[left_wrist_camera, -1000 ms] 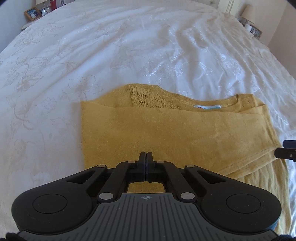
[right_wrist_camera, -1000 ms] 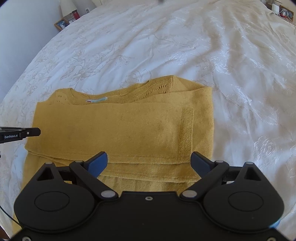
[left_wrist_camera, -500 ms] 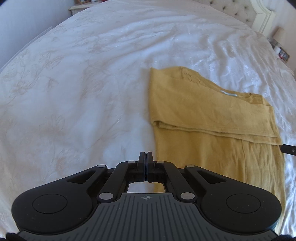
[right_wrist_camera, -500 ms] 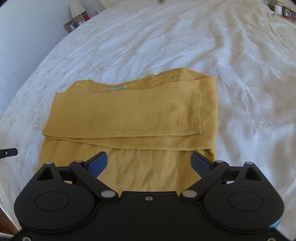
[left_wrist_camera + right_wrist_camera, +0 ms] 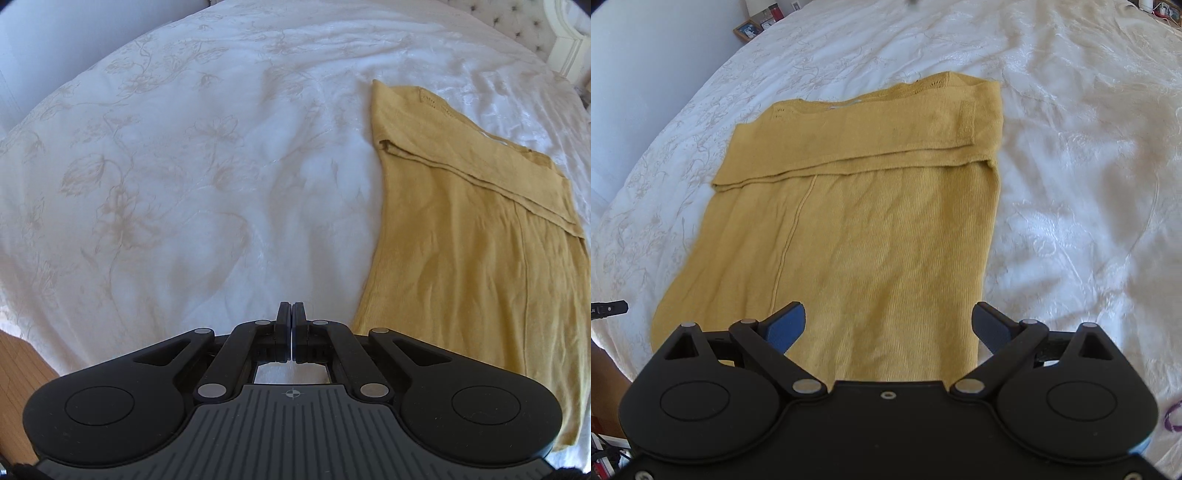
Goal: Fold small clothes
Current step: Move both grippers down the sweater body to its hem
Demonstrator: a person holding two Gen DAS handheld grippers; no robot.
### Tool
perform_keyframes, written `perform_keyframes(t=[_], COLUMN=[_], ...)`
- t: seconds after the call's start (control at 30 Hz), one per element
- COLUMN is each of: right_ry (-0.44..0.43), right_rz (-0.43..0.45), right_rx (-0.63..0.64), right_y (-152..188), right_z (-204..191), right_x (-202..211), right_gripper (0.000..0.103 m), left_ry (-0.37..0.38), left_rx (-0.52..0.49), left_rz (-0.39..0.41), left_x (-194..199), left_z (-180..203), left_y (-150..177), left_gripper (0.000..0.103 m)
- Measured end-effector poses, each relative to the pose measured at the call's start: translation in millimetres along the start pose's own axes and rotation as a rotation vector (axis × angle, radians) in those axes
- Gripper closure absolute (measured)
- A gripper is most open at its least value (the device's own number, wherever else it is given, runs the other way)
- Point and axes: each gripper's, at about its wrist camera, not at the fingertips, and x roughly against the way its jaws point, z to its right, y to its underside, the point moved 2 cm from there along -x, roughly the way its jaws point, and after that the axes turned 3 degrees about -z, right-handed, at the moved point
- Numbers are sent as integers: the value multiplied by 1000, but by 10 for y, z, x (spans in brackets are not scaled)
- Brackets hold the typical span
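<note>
A mustard-yellow knitted top [image 5: 857,221] lies flat on the white bedspread [image 5: 1071,166], its sleeves folded across the chest near the neckline. In the left wrist view the same top [image 5: 480,240] runs down the right side. My left gripper [image 5: 291,314] is shut with nothing between its fingers and hovers over bare bedspread [image 5: 166,184] just left of the top's lower edge. My right gripper [image 5: 888,325] stands open above the top's lower part, its blue pads apart and empty. The tip of the left gripper [image 5: 609,308] shows at the left edge of the right wrist view.
Picture frames and a red item [image 5: 759,24] stand on a bedside table at the far left corner. A tufted headboard [image 5: 517,26] rises at the far right. Wooden floor [image 5: 18,376] shows past the bed's near edge.
Both grippers have pulled back towards the top's lower end. The left one has swung off the top to the left and now sits over bare bedspread. Neither jaw has changed.
</note>
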Motion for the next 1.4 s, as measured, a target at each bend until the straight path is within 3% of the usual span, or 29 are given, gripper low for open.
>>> perform_keyframes(t=[0.2, 0.27, 0.3, 0.33, 0.43, 0.9, 1.2, 1.4], right_ry=[37, 56, 66, 76, 81, 88, 16, -12], right_rz=[13, 18, 20, 21, 26, 31, -27, -90], right_rx=[-63, -102, -119, -144, -186, -267, -310, -345], right_y=[396, 515, 565, 624, 764, 1111, 1133, 1189], right_z=[-69, -84, -95, -109, -156, -149, 45, 208], right_x=[184, 219, 232, 250, 287, 354, 129, -74], right_gripper=[6, 6, 6, 5, 5, 1, 1, 1], left_ry=[54, 84, 97, 107, 145, 286, 303, 316], left_rx=[-42, -59, -74, -82, -112, -260, -289, -237], left_rz=[-22, -19, -15, -6, 27, 4, -93, -119], left_x=[12, 4, 13, 28, 83, -177, -521, -627], left_z=[-178, -226, -246, -261, -264, 154, 332, 328], left_y=[296, 336, 376, 392, 466, 555, 587, 578], left_gripper=[99, 82, 63, 52, 33, 33, 33, 24])
